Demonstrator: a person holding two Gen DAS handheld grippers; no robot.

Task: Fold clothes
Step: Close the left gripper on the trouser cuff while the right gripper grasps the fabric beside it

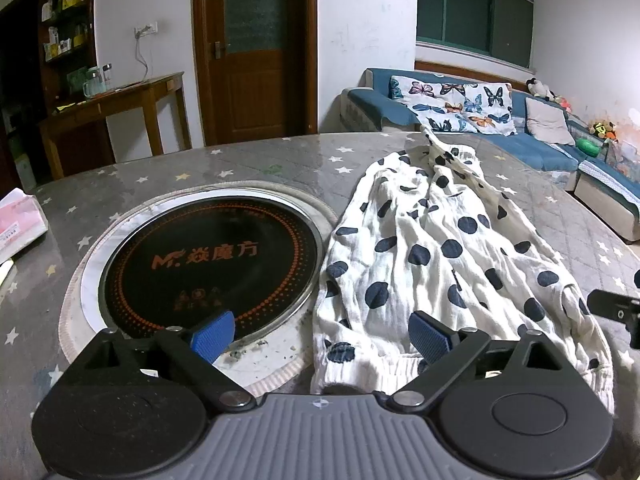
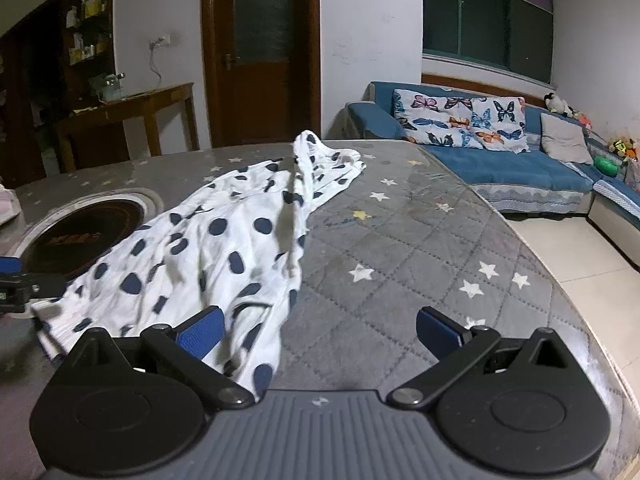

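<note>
Polka-dot garment [image 1: 440, 256] lies rumpled on the grey star-quilted table [image 2: 420, 248], its left edge lapping the round induction cooktop [image 1: 208, 264]. Left gripper [image 1: 320, 332] and right gripper [image 2: 318, 330] both hover wide apart over its near hem; bare quilt stretches rightward.

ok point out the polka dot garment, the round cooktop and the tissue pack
polka dot garment [image 1: 440, 248], left wrist view, on its spread middle
round cooktop [image 1: 208, 264], left wrist view, on the black glass near the lettering
tissue pack [image 1: 20, 220], left wrist view, on its pink top
</note>
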